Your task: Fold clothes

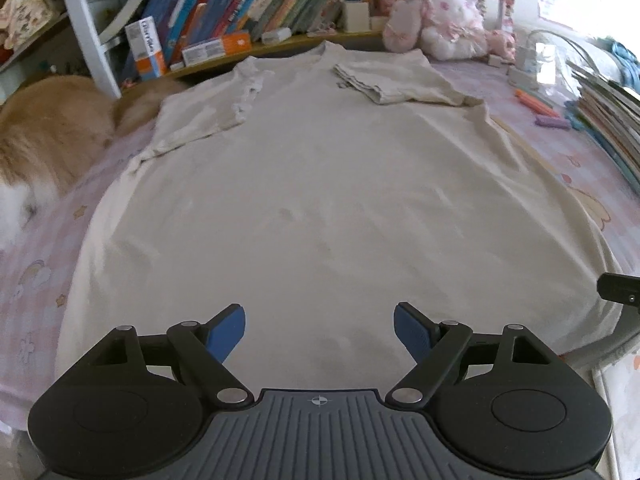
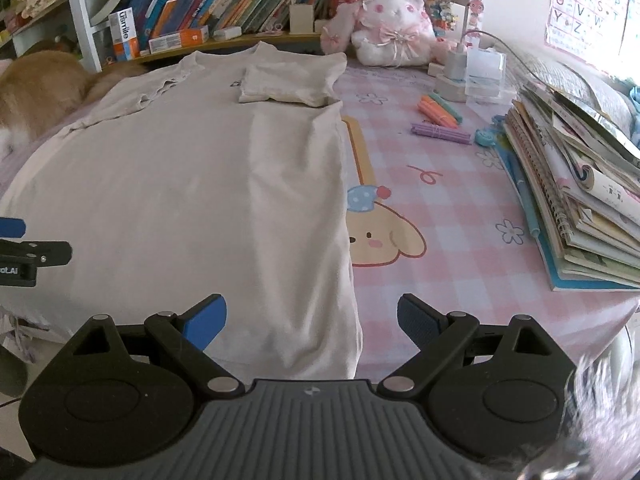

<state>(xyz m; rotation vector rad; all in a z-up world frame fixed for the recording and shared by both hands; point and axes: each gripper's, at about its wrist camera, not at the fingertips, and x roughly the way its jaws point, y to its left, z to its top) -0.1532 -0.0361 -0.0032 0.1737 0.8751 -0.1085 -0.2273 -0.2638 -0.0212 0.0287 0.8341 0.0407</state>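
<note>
A cream T-shirt [image 1: 312, 184] lies spread flat on the pink checked bed sheet [image 2: 440, 208], collar at the far end. It also shows in the right wrist view [image 2: 192, 184]. Both sleeves are folded inward onto the body, the right sleeve [image 1: 400, 78] neatly, the left sleeve [image 1: 208, 108] more crumpled. My left gripper [image 1: 319, 330] is open and empty above the shirt's near hem. My right gripper [image 2: 312, 320] is open and empty over the shirt's near right corner. The left gripper's side shows at the left edge of the right wrist view [image 2: 24, 256].
An orange-furred animal [image 1: 52, 128] lies at the bed's left edge. A bookshelf [image 1: 240, 8] and a pink plush toy [image 2: 388, 28] stand at the far end. A stack of books [image 2: 580, 184], coloured sticks [image 2: 438, 114] and a charger [image 2: 460, 68] lie on the right.
</note>
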